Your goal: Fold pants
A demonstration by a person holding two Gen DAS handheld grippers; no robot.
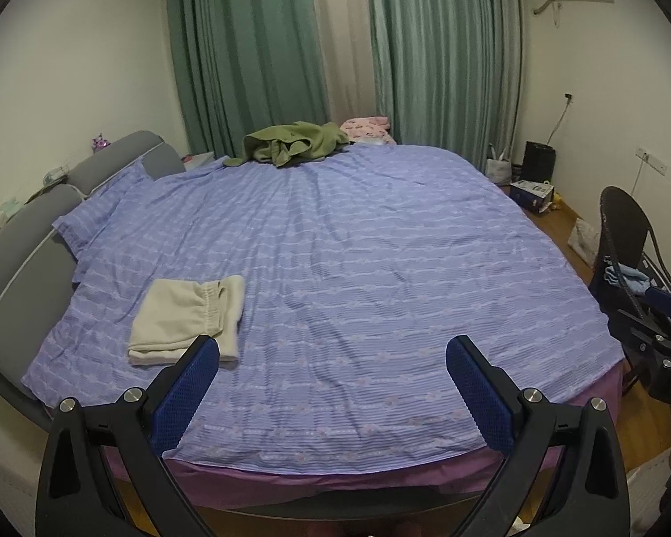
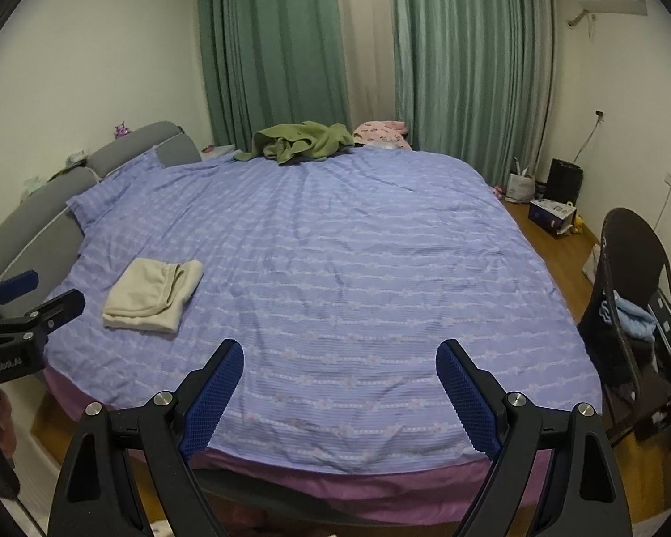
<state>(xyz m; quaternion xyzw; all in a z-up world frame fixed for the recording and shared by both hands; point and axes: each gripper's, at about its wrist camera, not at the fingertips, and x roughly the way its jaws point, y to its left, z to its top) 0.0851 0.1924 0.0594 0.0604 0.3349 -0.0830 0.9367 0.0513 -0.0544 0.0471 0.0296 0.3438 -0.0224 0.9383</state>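
Both tools, left (image 1: 333, 360) and right (image 2: 340, 364), hang released and empty over the bed's (image 1: 380, 268) near edge, the folded cream pants (image 1: 188, 320) lying beside the headboard, where a careless brush could undo the fold.

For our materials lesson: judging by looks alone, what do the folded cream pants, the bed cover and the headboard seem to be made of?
Folded cream pants: probably soft matte knit, cotton-like; gathered elastic waistband, limp rounded folds.
Bed cover: thin woven fabric, likely cotton or a blend; fine creases, printed lilac stripes, no sheen.
Headboard: padded grey upholstery, seemingly cloth; rounded cushions with pale piping.
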